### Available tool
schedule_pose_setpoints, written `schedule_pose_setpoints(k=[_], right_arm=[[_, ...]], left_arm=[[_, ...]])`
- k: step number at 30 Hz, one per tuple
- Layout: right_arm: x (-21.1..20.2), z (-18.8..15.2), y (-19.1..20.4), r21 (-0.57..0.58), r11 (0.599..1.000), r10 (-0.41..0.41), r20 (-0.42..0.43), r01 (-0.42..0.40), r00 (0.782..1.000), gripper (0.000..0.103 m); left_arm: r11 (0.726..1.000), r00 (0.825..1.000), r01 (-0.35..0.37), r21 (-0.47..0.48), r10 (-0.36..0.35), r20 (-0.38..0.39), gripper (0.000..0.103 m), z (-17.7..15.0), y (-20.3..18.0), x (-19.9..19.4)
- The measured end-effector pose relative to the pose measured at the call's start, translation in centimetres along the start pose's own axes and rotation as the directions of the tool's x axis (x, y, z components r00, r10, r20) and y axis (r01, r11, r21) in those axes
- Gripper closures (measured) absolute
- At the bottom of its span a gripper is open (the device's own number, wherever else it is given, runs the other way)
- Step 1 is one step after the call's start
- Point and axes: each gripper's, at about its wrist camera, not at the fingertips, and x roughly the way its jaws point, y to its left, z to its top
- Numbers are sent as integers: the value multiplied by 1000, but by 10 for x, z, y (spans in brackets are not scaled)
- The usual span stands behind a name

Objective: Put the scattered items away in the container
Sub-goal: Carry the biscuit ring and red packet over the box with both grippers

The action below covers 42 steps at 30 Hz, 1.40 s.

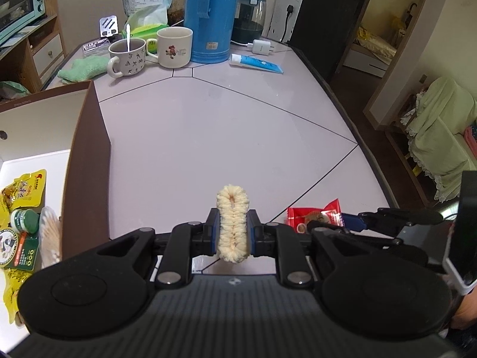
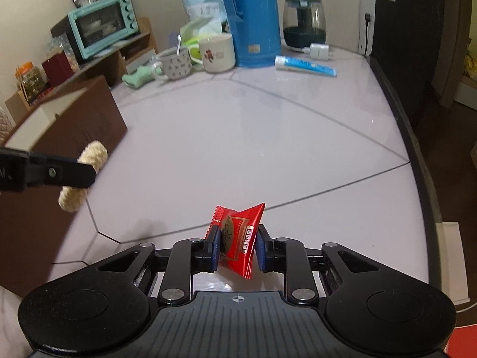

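Note:
My left gripper (image 1: 233,234) is shut on a cream fluffy hair tie (image 1: 232,208) and holds it above the table, right of the brown box (image 1: 86,155). The box holds yellow snack packets (image 1: 22,191), a small green jar (image 1: 25,220) and cotton swabs (image 1: 50,235). My right gripper (image 2: 237,249) is shut on a red foil snack packet (image 2: 238,238), held above the table. The packet also shows in the left wrist view (image 1: 313,214), with the right gripper (image 1: 351,220) beside it. The right wrist view shows the hair tie (image 2: 92,153) in the left gripper's fingers (image 2: 68,173) in front of the box (image 2: 86,125).
At the back of the white table (image 1: 223,134) stand two mugs (image 1: 176,46), a blue thermos (image 1: 211,15), a toothpaste tube (image 1: 256,63), a white charger (image 1: 262,46), a green cloth (image 1: 82,68) and a glass kettle (image 1: 249,18). The table's dark edge (image 1: 351,110) runs along the right.

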Motion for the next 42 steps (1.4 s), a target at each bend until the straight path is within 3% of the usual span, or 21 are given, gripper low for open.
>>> schedule_pose_setpoints(k=[10, 20, 27, 32, 42], right_arm=[[-71, 15, 33, 6, 997, 72, 123, -74, 990, 80], [-113, 26, 111, -66, 977, 210, 202, -201, 957, 80], [-106, 30, 175, -106, 959, 280, 192, -264, 940, 80], [-86, 38, 217, -127, 955, 287, 176, -268, 942, 80], [-26, 71, 249, -102, 977, 203, 171, -188, 964, 80]], left_arm=[[1000, 996, -16, -3, 16, 83, 88, -17, 3, -66], [994, 984, -88, -65, 97, 151, 88, -50, 45, -142], [985, 973, -138, -106, 155, 171, 88, -67, 98, -179], [984, 972, -151, -94, 165, 165, 88, -66, 133, -185], [993, 983, -114, -23, 116, 141, 88, -28, 187, -143]])
